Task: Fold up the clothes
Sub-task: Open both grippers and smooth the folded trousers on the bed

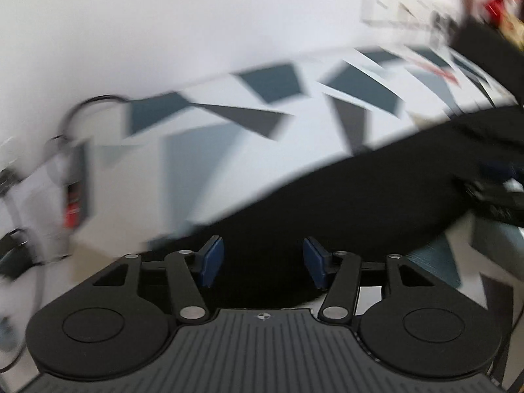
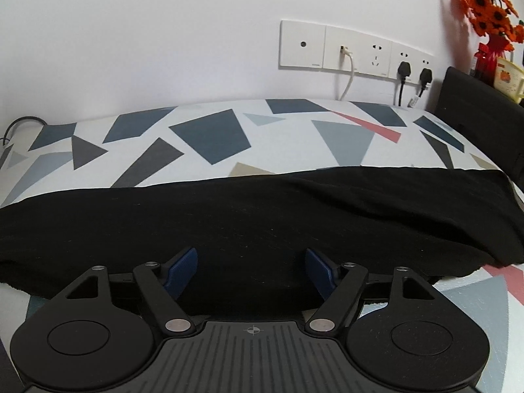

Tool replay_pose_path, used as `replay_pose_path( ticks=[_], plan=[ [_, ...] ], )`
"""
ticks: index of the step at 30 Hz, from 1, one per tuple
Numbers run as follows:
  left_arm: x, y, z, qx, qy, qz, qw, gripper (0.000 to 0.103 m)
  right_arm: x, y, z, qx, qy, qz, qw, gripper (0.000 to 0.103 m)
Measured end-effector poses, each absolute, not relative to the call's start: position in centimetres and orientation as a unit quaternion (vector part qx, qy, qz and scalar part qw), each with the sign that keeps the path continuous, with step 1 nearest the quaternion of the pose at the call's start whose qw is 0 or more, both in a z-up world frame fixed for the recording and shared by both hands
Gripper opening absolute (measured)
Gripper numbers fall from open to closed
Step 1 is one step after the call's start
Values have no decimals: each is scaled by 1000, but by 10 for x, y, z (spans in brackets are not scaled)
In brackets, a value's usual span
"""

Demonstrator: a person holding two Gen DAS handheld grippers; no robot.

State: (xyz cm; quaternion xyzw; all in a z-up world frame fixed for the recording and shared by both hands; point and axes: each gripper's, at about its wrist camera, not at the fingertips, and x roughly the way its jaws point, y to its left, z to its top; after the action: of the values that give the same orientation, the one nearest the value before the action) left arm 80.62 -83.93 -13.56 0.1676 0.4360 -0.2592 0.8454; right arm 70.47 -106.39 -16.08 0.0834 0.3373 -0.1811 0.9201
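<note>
1. A black garment [image 2: 262,216] is seen spread flat across a surface covered by a white sheet with grey, blue and red geometric shapes [image 2: 209,137]; whether it is a bed or a bench cannot be told.
2. The right tongs [image 2: 251,273] are held apart, blue pads [image 2: 183,270] wide open, nothing gripped. They are positioned over the near edge of the garment.
3. The left tongs [image 1: 263,262] are also held apart, with nothing between the pads [image 1: 213,260]. The garment [image 1: 327,203] is seen directly ahead of and under them, stretching away to the right.
4. The left wrist view is heavily motion-blurred; detail beyond the garment is not readable there.
5. Behind the garment, a white wall with a row of sockets [image 2: 357,50] is seen; a white cable and two black plugs are inserted.
6. Right of the sockets, orange flowers [image 2: 488,3] are seen above a black object [image 2: 475,104] at the far right edge of the sheet.
</note>
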Motion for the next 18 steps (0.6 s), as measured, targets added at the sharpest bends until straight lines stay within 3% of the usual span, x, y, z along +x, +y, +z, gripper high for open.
replay_pose_path(
  ticks=[1,3,6,10,12,18],
  plan=[
    [807,-844,-141,166,441,-255,844,56,700,-1069,-158,96,331,-185,920,68],
    [807,-850,-137,154,439,-256,847,72,692,-1080,-151,121,318,-194,920,68],
    [808,-857,-131,136,434,-260,852,80,678,-1097,-142,159,299,-207,918,68],
    [809,-867,-122,112,428,-264,857,80,661,-1119,-130,209,272,-223,912,69],
    [809,-872,-117,100,424,-266,860,74,652,-1130,-123,234,258,-231,908,69],
    [807,-898,-108,78,415,-275,864,74,603,-1189,-103,310,209,-284,883,68]
  ],
)
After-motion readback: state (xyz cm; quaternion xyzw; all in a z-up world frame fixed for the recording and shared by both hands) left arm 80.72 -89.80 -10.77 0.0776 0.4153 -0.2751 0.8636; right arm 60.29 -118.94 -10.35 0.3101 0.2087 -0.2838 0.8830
